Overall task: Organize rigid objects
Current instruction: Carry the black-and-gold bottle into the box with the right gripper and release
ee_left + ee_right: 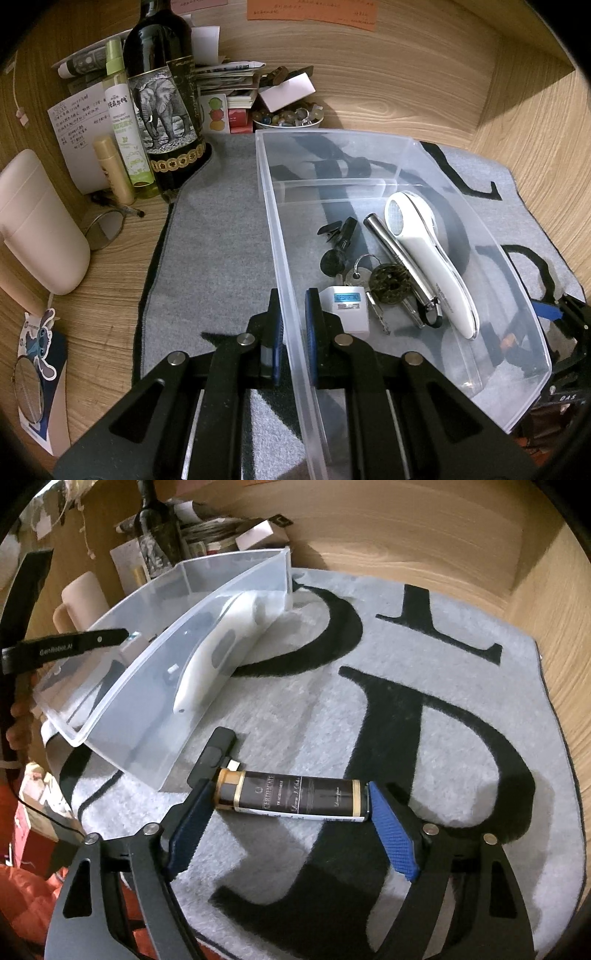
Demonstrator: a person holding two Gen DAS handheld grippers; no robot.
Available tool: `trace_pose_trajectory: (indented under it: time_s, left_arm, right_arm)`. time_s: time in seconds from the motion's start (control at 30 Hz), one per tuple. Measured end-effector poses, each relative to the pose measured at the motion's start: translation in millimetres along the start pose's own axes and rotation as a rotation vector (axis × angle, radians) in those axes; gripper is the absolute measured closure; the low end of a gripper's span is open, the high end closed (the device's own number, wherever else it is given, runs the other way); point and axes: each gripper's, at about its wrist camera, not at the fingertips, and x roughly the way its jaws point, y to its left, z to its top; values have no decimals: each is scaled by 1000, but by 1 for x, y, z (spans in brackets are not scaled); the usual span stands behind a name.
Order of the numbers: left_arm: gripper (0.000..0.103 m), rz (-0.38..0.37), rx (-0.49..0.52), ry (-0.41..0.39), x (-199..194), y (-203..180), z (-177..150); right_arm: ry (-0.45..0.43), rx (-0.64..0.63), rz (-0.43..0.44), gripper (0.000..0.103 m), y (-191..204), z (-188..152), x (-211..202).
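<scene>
A clear plastic bin [275,229] sits on a grey mat. My left gripper [294,295] is shut on the bin's left wall, one finger inside, one outside. In the bin lie a white handheld device [428,258], a silver pen-like tool [399,258], keys on a ring [360,275], a dark disc [389,284], a white tag [349,306] and black clips [338,236]. In the right wrist view the bin [147,709] is at the left. My right gripper [288,794] is wide open around a dark brown tube [295,794] lying crosswise on the mat; the fingertips sit at its two ends.
At the back left stand a dark elephant-label wine bottle [162,99], a green spray bottle [125,122], a small beige tube [112,170], papers and a bowl of stones [288,118]. A cream container [37,225] and round mirror [105,229] sit left. Wooden walls enclose the desk. A black flat device [214,753] lies beside the tube.
</scene>
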Motion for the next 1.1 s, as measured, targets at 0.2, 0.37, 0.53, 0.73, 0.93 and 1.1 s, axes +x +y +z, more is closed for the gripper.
trace_pose_trajectory:
  time_s: [0.2,0.37,0.53,0.73,0.93,1.1]
  left_arm:
    - [92,-1,-1,1,0,0,0]
    - [92,-1,-1,1,0,0,0]
    - [92,0,-1,0,0,0,0]
    - [92,0,0,1,0,0,0]
    - [92,-1,-1,1,0,0,0]
    - [92,-1,-1,1,0,0,0]
  right_arm:
    - [-22,28,-24,22,-8,6,-5]
    - [-79,22,-50,22,-9,20,-18]
    - [-144,2,-53,22,-5,37,-29]
    - [-227,-30,-44,22,6,60,-42]
    - [-296,-84,-20,22,24,86,-52]
    - [-316,-139,6,22,41,102,-50]
